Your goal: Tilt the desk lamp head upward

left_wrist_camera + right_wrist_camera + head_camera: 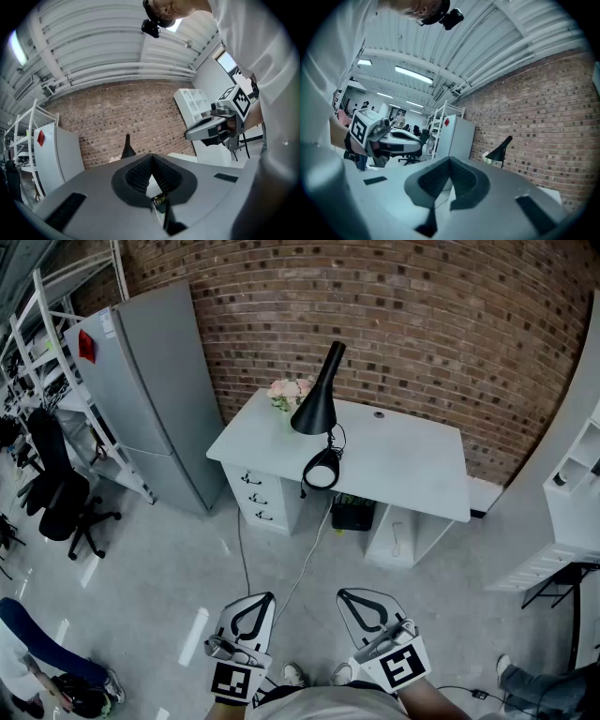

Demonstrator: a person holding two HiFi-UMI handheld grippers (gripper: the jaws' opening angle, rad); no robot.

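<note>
L hand-held gripper (265, 600) at 7 o'clock, R hand-held gripper (345, 598) at 5, both low near the person's body. Jaws of each pressed together, nothing btwn them. Well beyond, at 12, black lamp (317, 401) stands on white surface (412, 465), head angled down. Flowers (288, 392) just behind lamp at 11. Fridge (159, 399) at 10; brick wall (422, 324) farthest.

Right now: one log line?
phase: pre-contact | left gripper: shut, empty | right gripper: shut, empty | desk lamp: untouched, head down
</note>
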